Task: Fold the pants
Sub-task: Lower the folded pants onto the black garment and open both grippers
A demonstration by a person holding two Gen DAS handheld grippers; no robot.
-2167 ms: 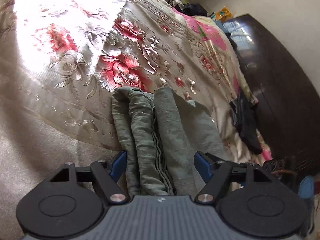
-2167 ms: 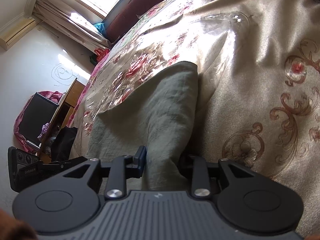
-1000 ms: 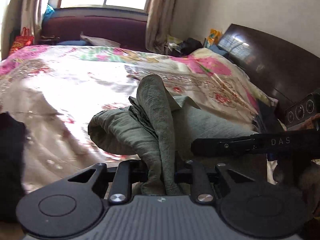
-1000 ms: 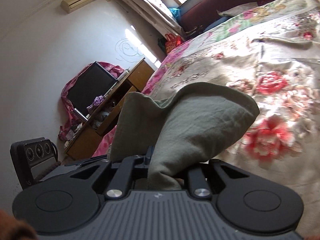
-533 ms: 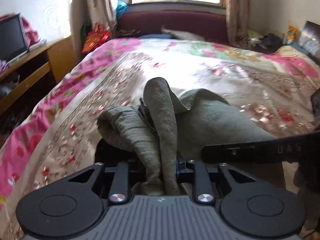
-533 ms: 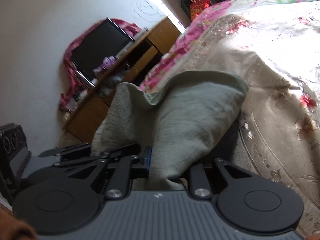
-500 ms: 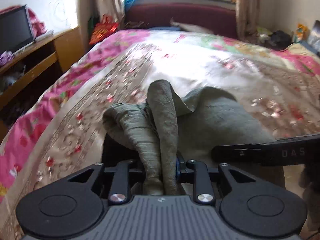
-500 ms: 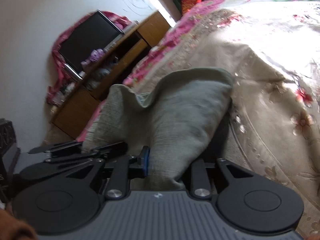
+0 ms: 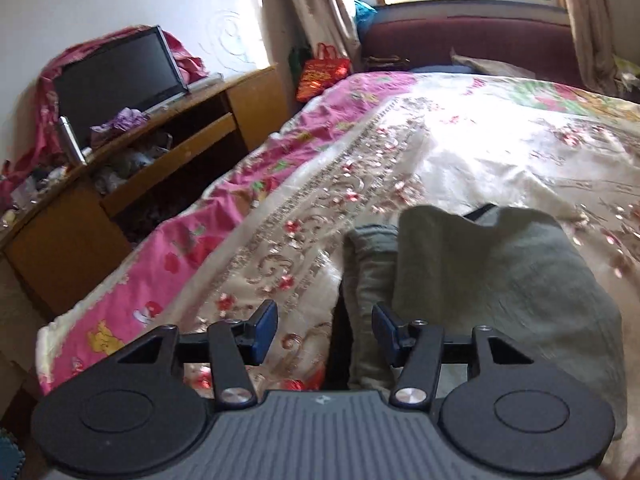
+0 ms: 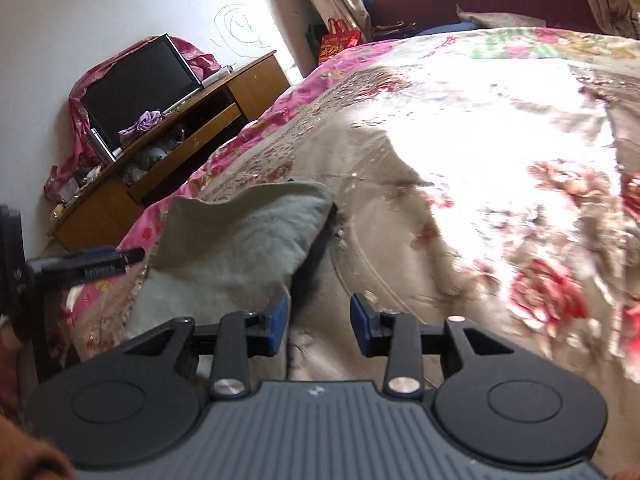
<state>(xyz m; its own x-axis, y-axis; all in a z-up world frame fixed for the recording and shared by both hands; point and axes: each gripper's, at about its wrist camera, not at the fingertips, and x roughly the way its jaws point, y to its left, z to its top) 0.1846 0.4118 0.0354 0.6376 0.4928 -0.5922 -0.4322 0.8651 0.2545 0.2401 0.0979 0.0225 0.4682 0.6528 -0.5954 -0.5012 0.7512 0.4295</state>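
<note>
Left tool [image 9: 324, 334] and right tool [image 10: 319, 324]: jaws just opening, nothing gripped

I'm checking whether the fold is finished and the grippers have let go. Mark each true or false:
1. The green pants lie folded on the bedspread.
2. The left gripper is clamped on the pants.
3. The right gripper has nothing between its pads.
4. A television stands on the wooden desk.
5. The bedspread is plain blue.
1. True: the green pants rest as a folded bundle on the bedspread.
2. False: the left gripper is open; its pads do not press the cloth.
3. True: the right gripper is open over bare bedspread.
4. True: the television stands on the wooden desk.
5. False: it is beige and pink, with flowers.
</note>
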